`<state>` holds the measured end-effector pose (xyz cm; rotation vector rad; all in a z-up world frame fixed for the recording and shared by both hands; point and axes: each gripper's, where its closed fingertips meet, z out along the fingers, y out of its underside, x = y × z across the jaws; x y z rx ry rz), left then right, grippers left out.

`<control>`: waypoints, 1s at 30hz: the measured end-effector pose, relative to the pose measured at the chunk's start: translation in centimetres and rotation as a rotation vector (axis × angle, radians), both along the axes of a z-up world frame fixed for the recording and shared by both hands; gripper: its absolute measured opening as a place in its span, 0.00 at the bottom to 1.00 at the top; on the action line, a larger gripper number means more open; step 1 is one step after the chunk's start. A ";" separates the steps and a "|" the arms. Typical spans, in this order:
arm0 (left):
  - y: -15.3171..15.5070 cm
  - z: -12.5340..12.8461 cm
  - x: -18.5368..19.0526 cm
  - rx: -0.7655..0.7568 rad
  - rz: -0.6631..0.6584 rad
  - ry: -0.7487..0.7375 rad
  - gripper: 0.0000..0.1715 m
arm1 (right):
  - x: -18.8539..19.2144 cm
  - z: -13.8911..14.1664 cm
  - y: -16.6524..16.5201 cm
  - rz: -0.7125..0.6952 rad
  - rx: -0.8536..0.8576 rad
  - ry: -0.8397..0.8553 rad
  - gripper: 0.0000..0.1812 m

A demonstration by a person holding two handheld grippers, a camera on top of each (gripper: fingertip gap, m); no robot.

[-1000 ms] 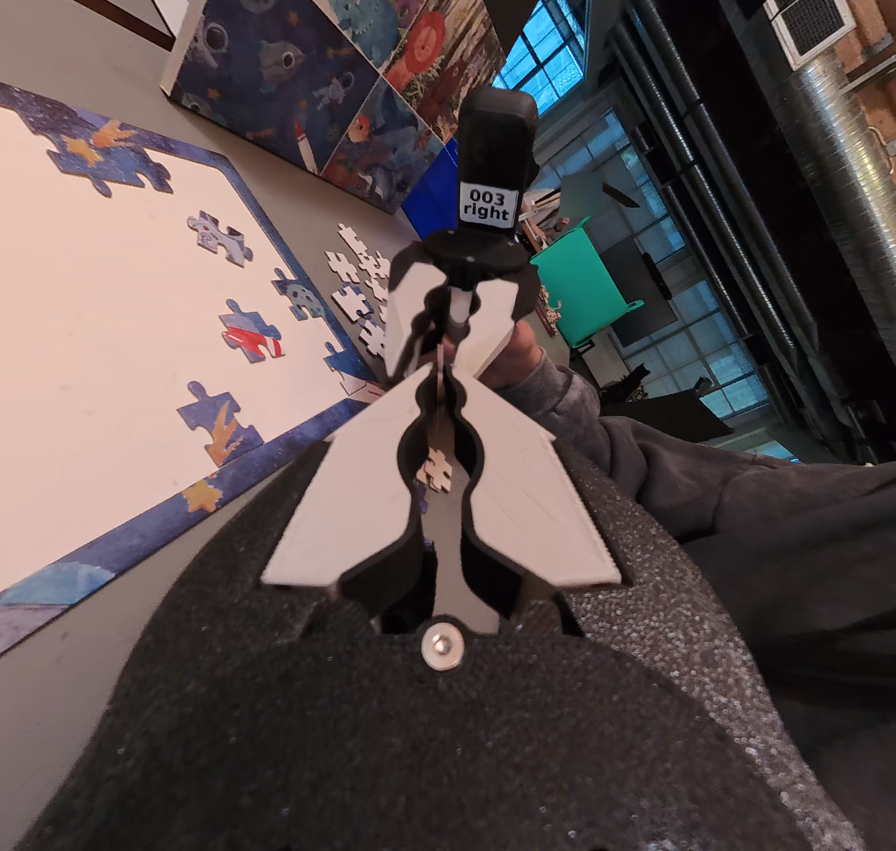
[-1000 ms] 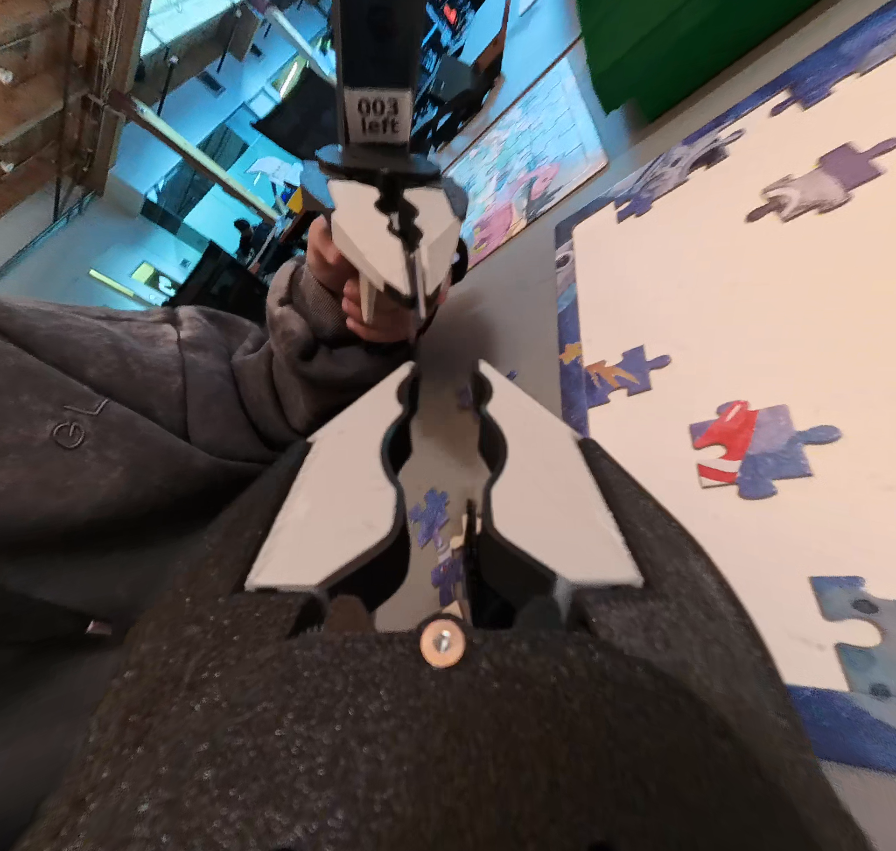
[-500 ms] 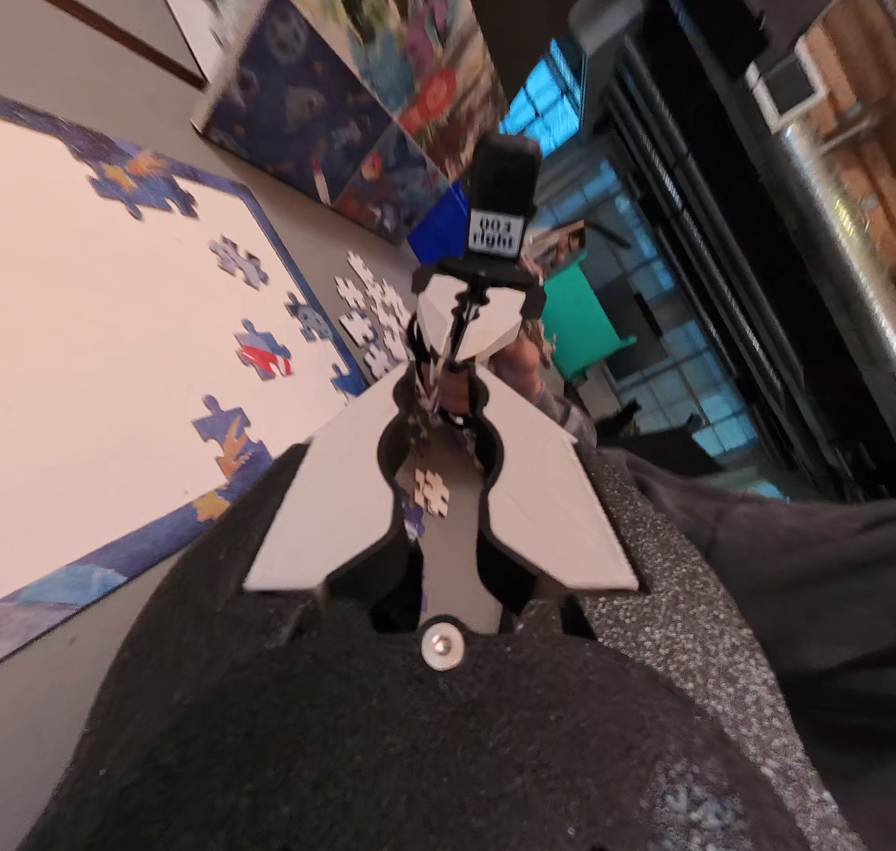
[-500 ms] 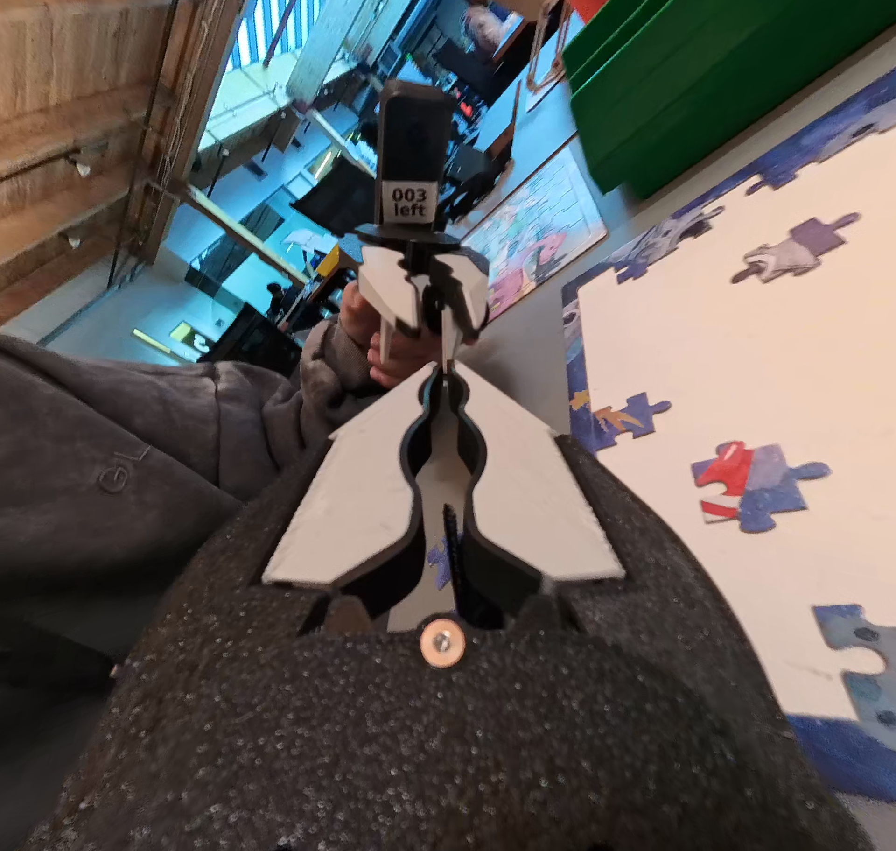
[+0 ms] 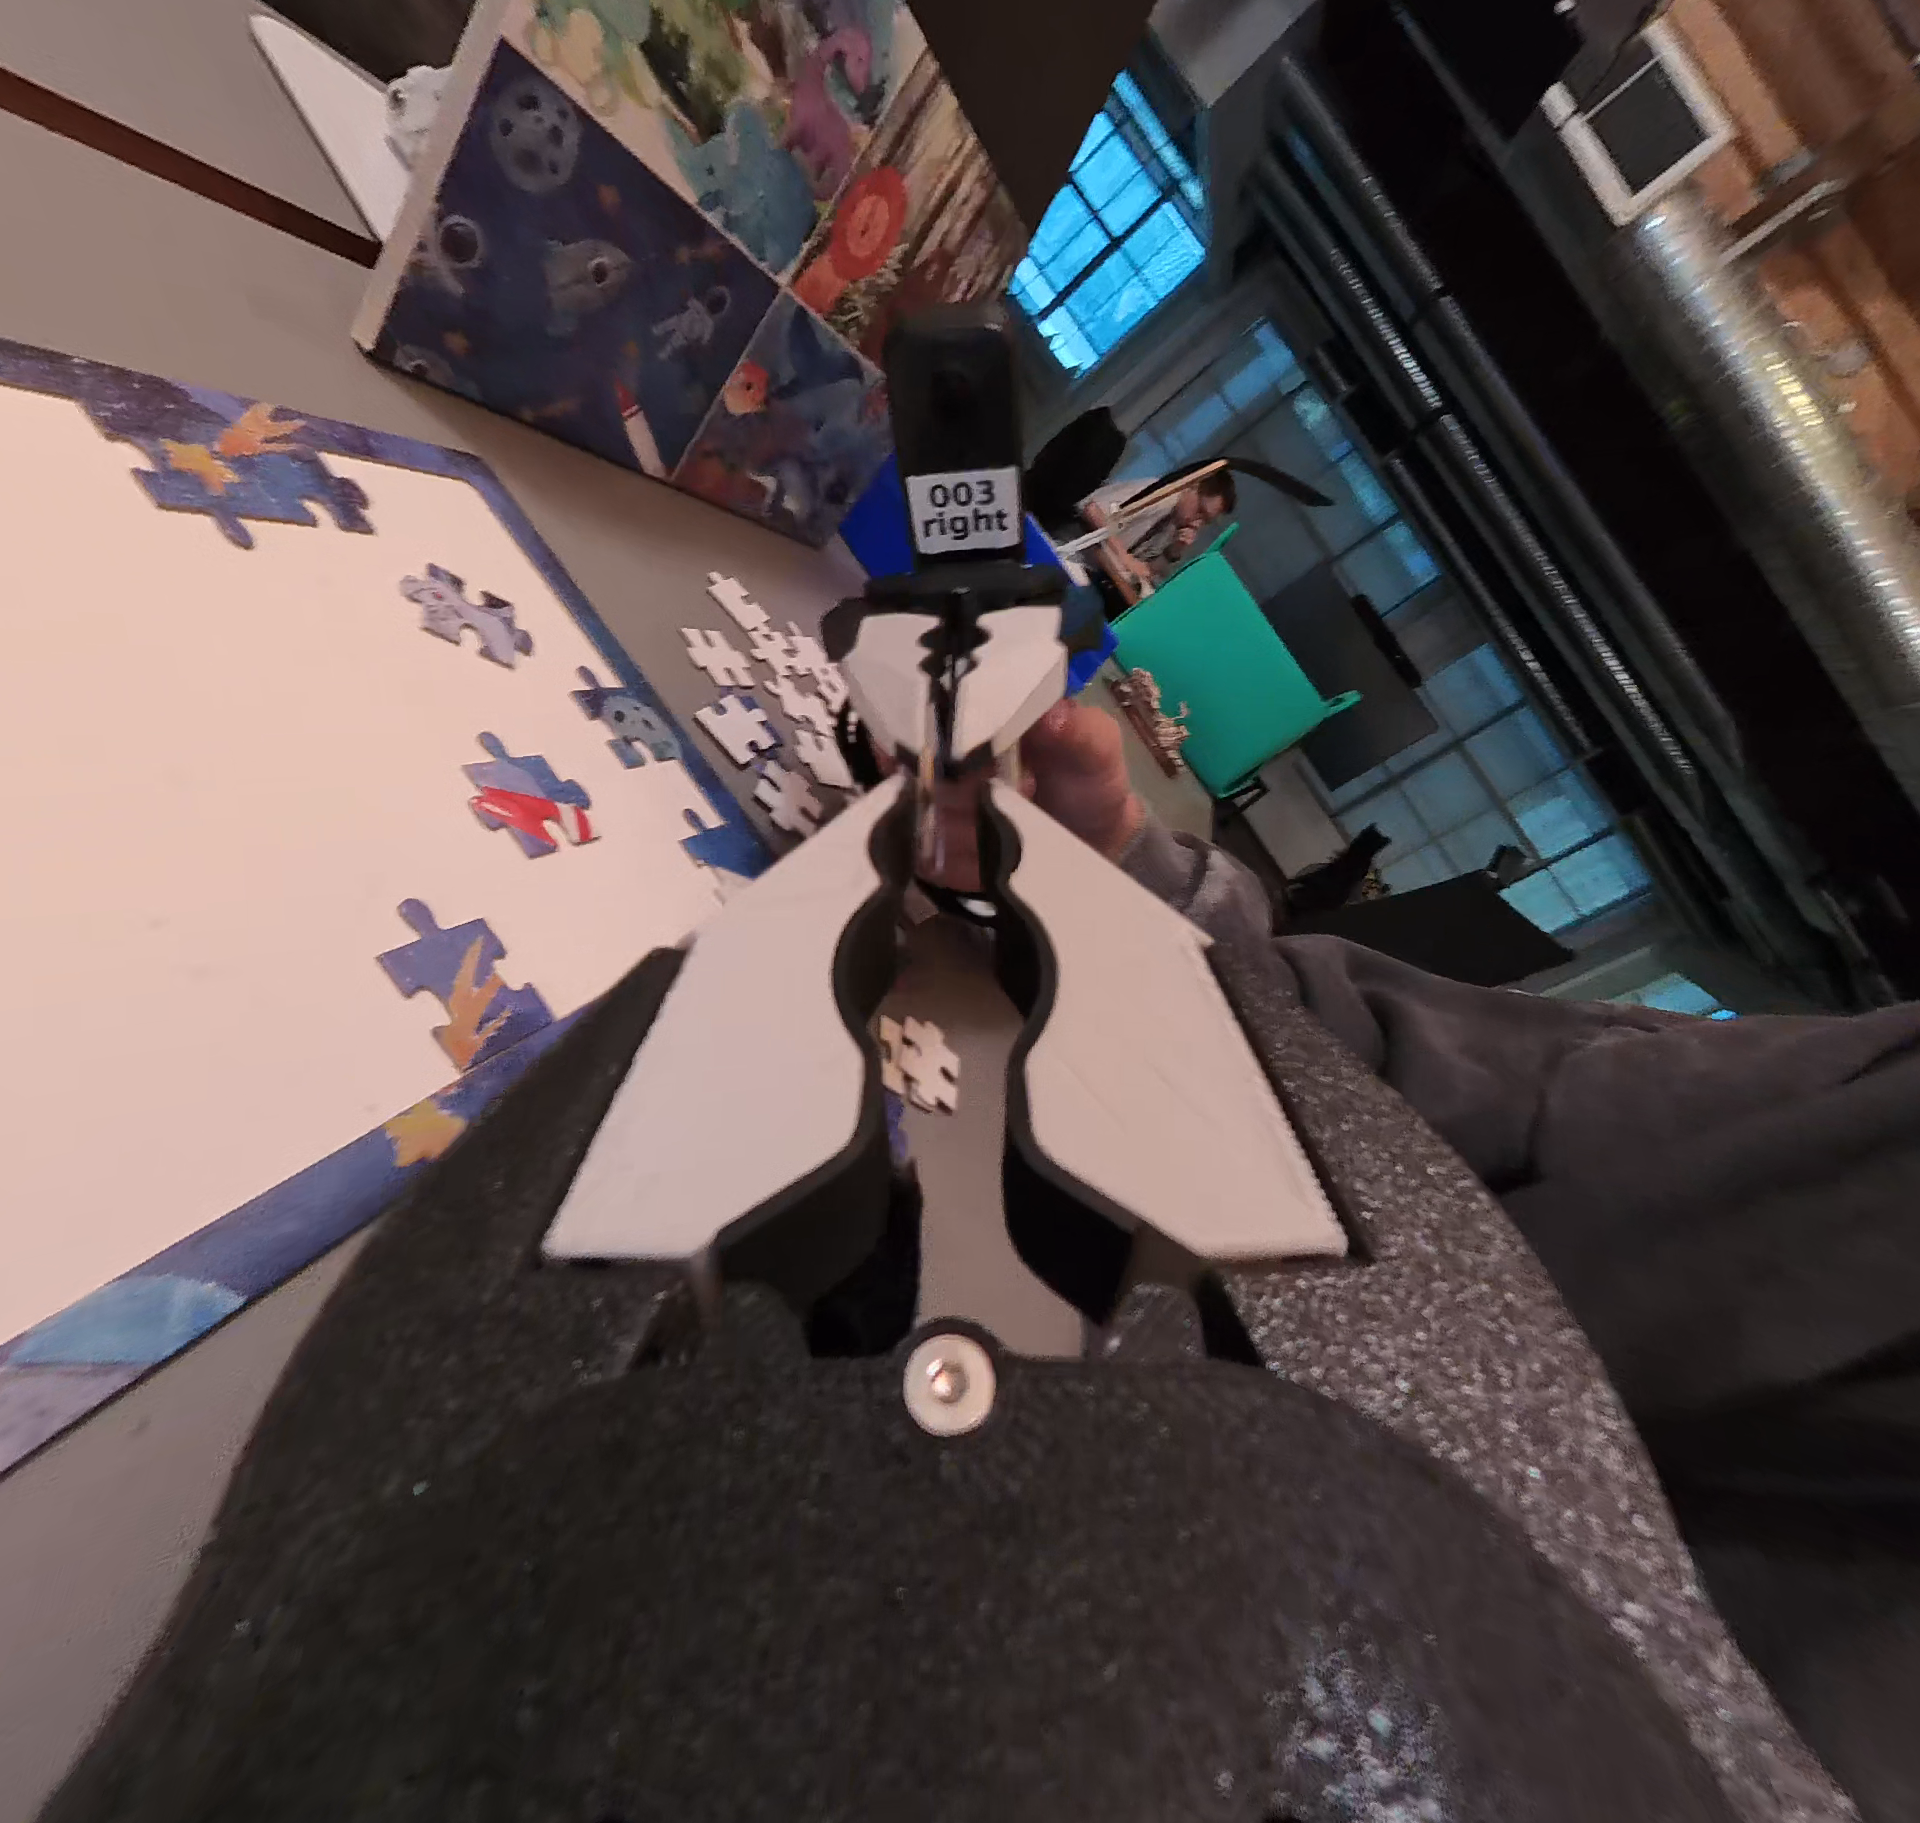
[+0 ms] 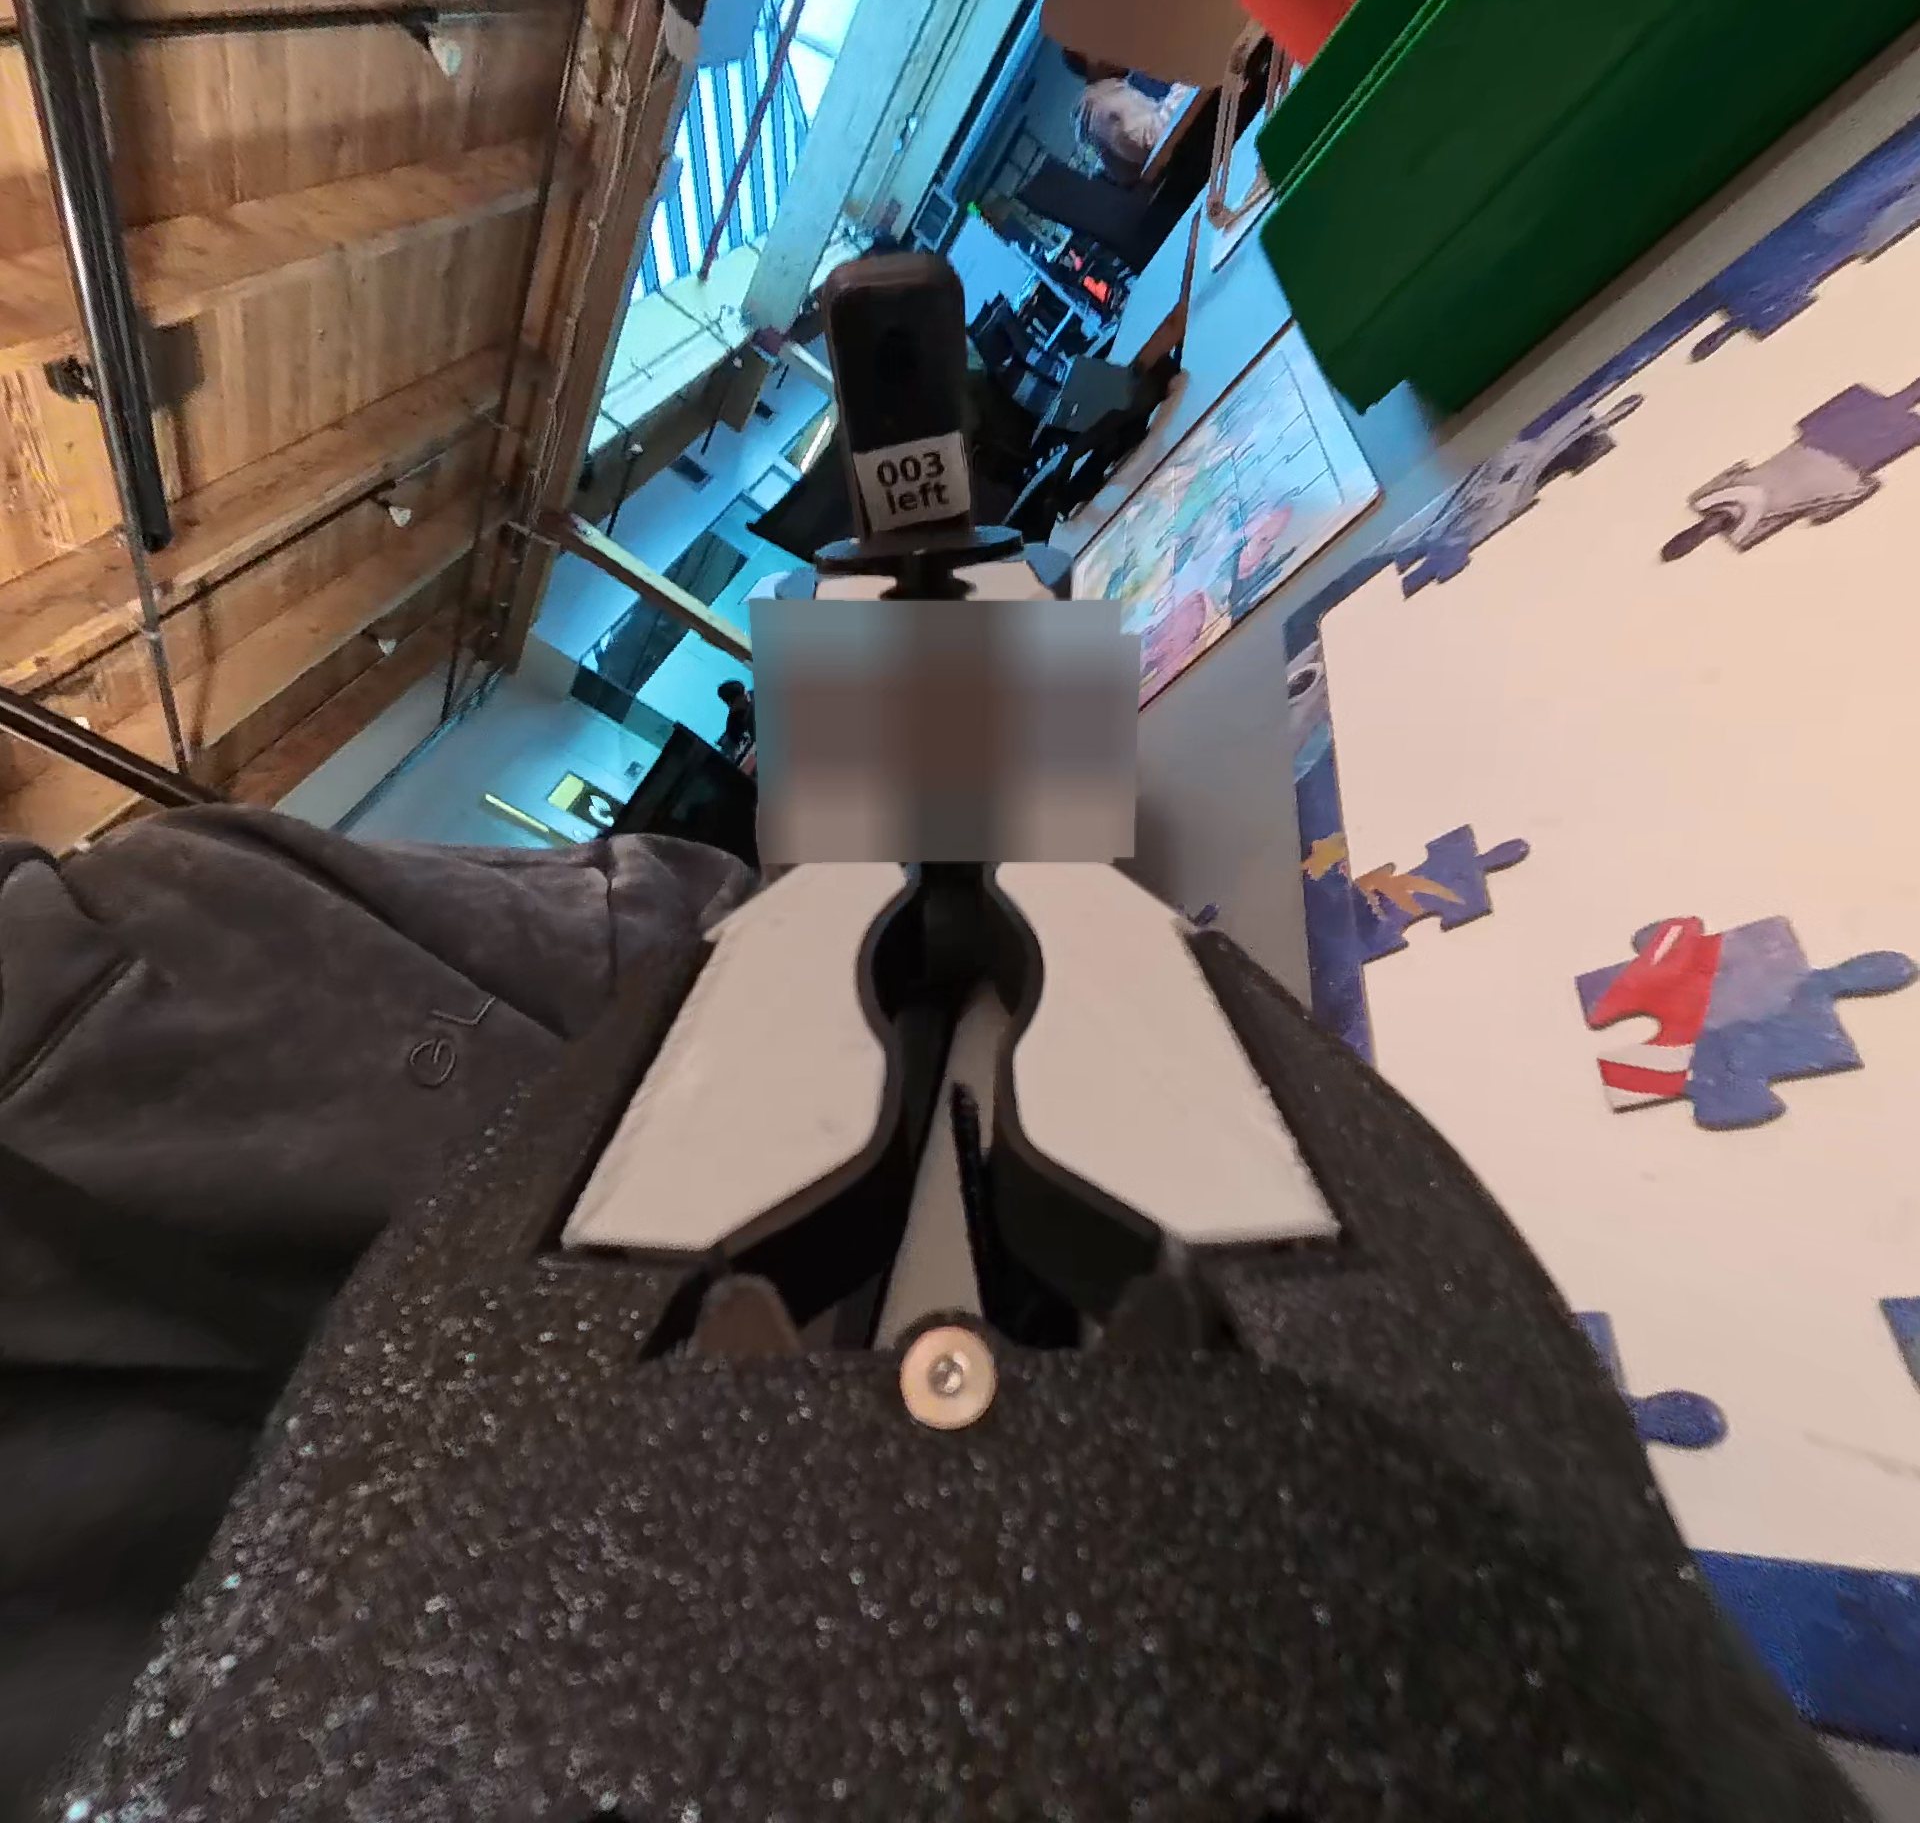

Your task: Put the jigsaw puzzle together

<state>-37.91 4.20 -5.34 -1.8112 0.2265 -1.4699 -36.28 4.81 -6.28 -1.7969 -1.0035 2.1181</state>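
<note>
My two grippers meet tip to tip above the grey table beside the puzzle board [image 5: 156, 838], which also shows in the right wrist view [image 6: 1558, 734]. My right gripper [image 6: 954, 874], seen head-on in the left wrist view [image 5: 940, 771], is shut on a thin puzzle piece [image 5: 938, 828] held edge-on. My left gripper [image 5: 943, 797] has its jaws a little apart around that piece. In the right wrist view a mosaic patch hides the left gripper's fingers. Several loose pieces lie on the board, among them a red and blue one [image 5: 530, 805] [image 6: 1745, 1020].
A heap of face-down white pieces [image 5: 774, 677] lies on the table past the board's corner, and one more [image 5: 920, 1061] lies under my left gripper. The puzzle box [image 5: 675, 246] stands behind. A green bin [image 6: 1558, 142] and another finished puzzle [image 6: 1226, 547] lie beyond the board. My two grippers' fingertips are within a few centimetres of each other.
One second ago my left gripper held the piece and my right was open. The right then shut on it and the left opened. Now the left's jaws have narrowed again.
</note>
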 end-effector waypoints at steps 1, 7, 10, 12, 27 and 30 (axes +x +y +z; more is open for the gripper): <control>-0.2 0.2 0.1 0.002 -0.013 -0.013 0.02 | -0.1 -0.2 -0.3 0.009 0.012 -0.006 0.01; -0.6 -0.9 0.4 -0.012 -0.040 0.057 0.01 | -0.3 0.1 0.3 -0.027 0.020 0.012 0.01; -0.6 -1.1 0.1 -0.021 -0.039 0.065 0.01 | -0.4 -0.1 0.3 -0.033 0.033 0.000 0.01; 0.2 -1.1 -1.0 -0.037 0.019 0.066 0.01 | -0.6 -0.4 0.2 -0.034 0.041 -0.019 0.01; 3.9 -3.1 -8.7 -0.196 0.397 0.013 0.07 | -3.1 -7.9 1.0 -0.108 0.191 -0.397 0.01; 3.8 -4.1 -7.8 -0.170 0.386 0.157 0.08 | -4.4 -8.7 1.4 -0.102 0.282 -0.464 0.01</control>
